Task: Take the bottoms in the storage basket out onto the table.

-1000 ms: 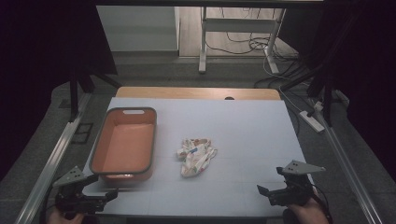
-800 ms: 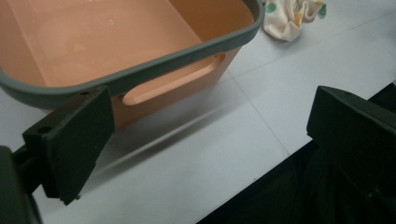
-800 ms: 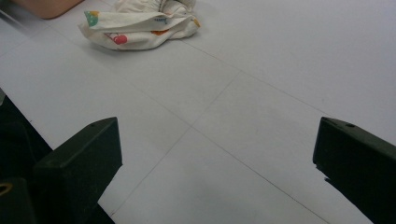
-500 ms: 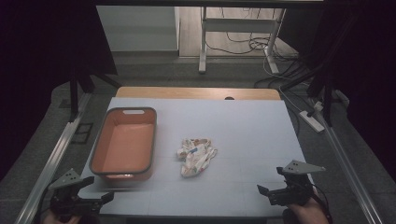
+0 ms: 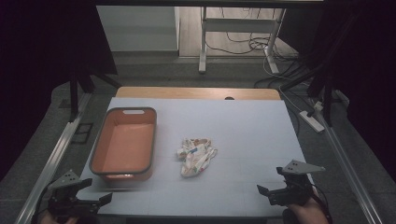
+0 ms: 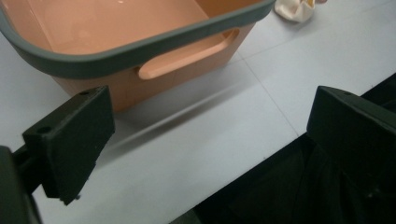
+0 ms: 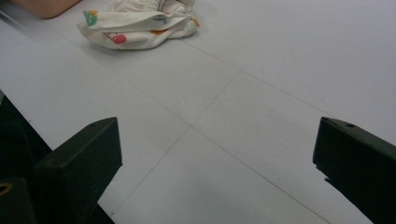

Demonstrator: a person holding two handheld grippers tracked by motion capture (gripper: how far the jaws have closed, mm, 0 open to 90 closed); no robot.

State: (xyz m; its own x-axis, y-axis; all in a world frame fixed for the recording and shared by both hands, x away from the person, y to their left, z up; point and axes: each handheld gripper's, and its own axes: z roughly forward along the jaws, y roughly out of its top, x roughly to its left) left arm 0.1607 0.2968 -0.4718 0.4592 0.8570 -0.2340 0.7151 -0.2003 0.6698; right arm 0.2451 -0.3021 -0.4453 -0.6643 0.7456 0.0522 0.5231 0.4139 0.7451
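An orange bin with a grey rim stands empty on the left half of the white table. A crumpled white cloth with coloured prints lies just right of it, near the middle. My left gripper hovers open at the table's near left corner, just short of the bin's near end. In the left gripper view the bin's handle wall is close ahead between the wide-apart jaws. My right gripper is open at the near right, well away from the cloth, with nothing between its jaws.
The white table top has a wooden strip along its far edge. Metal rails run along both sides on the floor. A desk frame with cables stands beyond the table. The near table edge lies right under both grippers.
My left gripper has drifted slightly back toward the near left corner of the table. The right gripper, the bin and the cloth have not moved.
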